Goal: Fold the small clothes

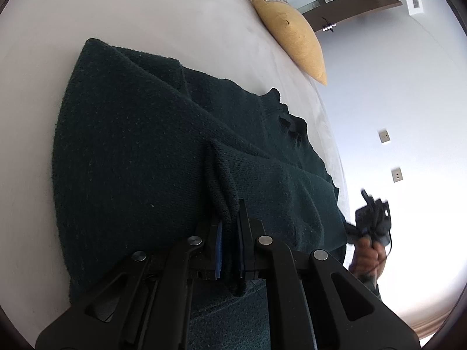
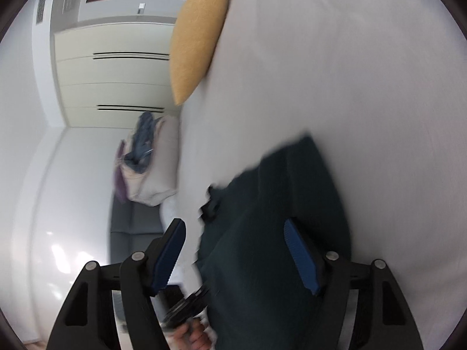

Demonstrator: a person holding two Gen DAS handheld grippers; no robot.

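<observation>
A white bed takes up most of both views, and on it lies one dark green knitted sweater, spread across the sheet with its collar end toward the bed's edge. From the knit, the garment is judged to be soft, limp and of moderate weight: it will drape and sag wherever it is unsupported, and the loose stitch may stretch if it is pulled by a single point. It is not judged slippery or fragile. A hold is best taken at an edge or a doubled ridge of cloth, such as hem, cuff or shoulder seam, with two spread holds so that a fold line stays straight.

One yellow cushion rests at the bed's far edge, well apart from the sweater. One heap of other clothes is seen off the bed in the right wrist view, blurred.

Two tools are counted. The left tool is closed on a pinched-up ridge of the sweater, the cloth standing between its blue pads. The right tool has its jaws apart over the sweater's edge, with nothing pressed between the pads.
</observation>
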